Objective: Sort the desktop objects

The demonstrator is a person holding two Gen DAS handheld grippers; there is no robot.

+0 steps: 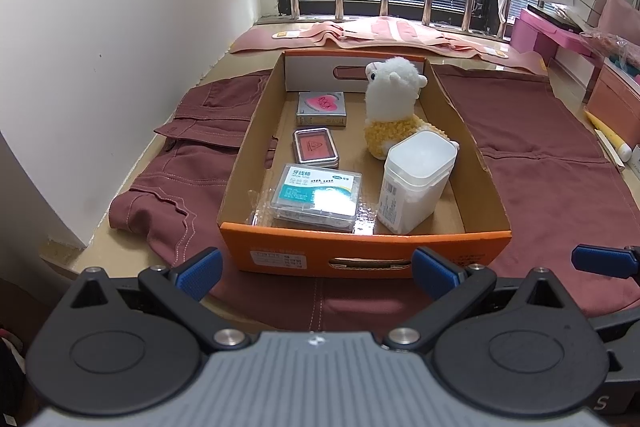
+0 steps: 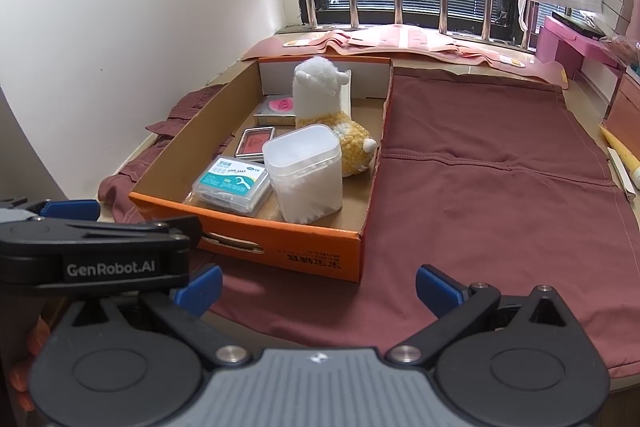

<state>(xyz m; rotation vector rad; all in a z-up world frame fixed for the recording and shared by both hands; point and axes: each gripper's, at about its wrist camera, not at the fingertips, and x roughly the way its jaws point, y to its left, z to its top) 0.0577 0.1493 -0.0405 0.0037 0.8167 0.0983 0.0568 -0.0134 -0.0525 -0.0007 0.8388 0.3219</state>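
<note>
Maroon cloth [image 2: 500,187] over a window-side table, orange cardboard tray [image 1: 360,251] on it.
Inside the tray: plush alpaca [image 1: 394,99], white plastic jar [image 1: 416,183], clear floss-pick box [image 1: 316,197]. Left gripper [image 1: 316,273] and right gripper [image 2: 318,289] gape empty.

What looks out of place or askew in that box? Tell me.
Little. In the orange box, the floss pick case lies on crinkled clear wrap; the plush alpaca leans against the cotton swab tub. Nothing spilled or damaged.
</note>
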